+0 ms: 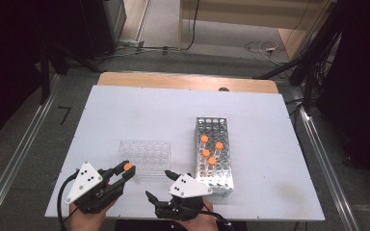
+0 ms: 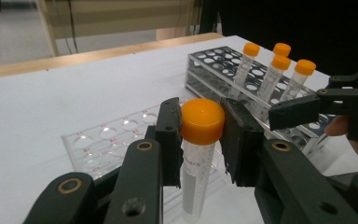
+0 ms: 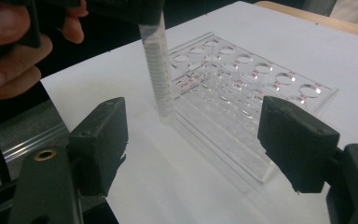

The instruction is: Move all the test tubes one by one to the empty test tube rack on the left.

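Orange plastic caps the tube [image 2: 199, 154] that the left gripper [image 1: 121, 174] holds: its two black jaws press on the smooth round cap from either side, and the clear, slim tube hangs upright below them with printed marks down its wall. In the high view this gripper sits at the near left of the white table [image 1: 139, 110], with the cap just at the near edge of the clear tray [image 1: 144, 155]. That tray is a flat, see-through plastic block with rows of round holes and faint red marks; in the right gripper view the tube's rounded lower end [image 3: 157, 79] hangs just beside the tray's near corner, and whether it touches the table I cannot tell.

Right of the tray comes the right gripper [image 1: 158, 185], matt black with a grey three-cornered plate on top. Its jaws stand wide apart with nothing between them, their blocky pads well clear of the tube and the tray.

Farther right stands the metal rack [image 1: 214, 154], a shiny, long wire-like grid of square cells. Four more tubes [image 1: 211, 150] with orange caps stand upright in it, grouped near its middle.
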`<state>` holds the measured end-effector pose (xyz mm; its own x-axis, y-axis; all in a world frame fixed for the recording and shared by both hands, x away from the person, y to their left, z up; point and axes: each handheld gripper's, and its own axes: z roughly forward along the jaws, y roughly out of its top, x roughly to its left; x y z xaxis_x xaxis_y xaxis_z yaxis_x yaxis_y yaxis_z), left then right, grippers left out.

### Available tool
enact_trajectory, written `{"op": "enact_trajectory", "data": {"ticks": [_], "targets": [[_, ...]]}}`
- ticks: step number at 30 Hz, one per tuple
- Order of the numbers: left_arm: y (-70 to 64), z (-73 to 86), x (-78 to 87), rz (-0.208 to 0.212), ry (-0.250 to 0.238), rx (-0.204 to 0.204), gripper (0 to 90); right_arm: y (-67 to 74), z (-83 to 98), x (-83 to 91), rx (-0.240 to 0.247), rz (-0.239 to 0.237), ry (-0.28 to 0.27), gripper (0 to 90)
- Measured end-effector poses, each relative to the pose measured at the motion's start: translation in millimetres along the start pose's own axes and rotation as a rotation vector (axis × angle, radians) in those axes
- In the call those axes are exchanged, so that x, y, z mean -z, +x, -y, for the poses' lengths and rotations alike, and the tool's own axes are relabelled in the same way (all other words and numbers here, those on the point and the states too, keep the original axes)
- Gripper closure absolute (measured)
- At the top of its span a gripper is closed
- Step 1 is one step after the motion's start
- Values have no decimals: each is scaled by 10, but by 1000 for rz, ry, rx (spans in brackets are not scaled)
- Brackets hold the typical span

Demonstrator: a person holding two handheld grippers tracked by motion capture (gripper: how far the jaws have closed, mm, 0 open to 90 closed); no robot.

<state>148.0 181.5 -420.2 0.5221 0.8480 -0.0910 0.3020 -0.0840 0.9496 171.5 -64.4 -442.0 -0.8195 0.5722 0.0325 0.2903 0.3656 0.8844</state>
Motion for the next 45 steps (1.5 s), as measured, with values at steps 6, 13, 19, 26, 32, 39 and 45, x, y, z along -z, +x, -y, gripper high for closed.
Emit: {"op": "enact_trajectory", "data": {"ticks": [6,13,19,26,32,39,45], "targets": [[95,-50,16,-20,-13,16,700,-59,61,94,27,37,27,224],[154,-154,-6,-42,-28,17,700,-156,175,265,13,63,29,211],[210,-211,-7,-68,-38,21,700,-224,225,443,-9,85,-3,205],[303,-286,16,-101,-55,20,700,-281,234,551,-19,108,-19,204],[373,-303,-33,-134,-43,11,700,-332,243,591,-26,124,-24,204],[417,-281,-104,-164,-18,-4,700,-390,250,620,-38,141,-29,205],[424,-239,-161,-162,12,-10,700,-418,263,629,-43,148,-28,205]]}}
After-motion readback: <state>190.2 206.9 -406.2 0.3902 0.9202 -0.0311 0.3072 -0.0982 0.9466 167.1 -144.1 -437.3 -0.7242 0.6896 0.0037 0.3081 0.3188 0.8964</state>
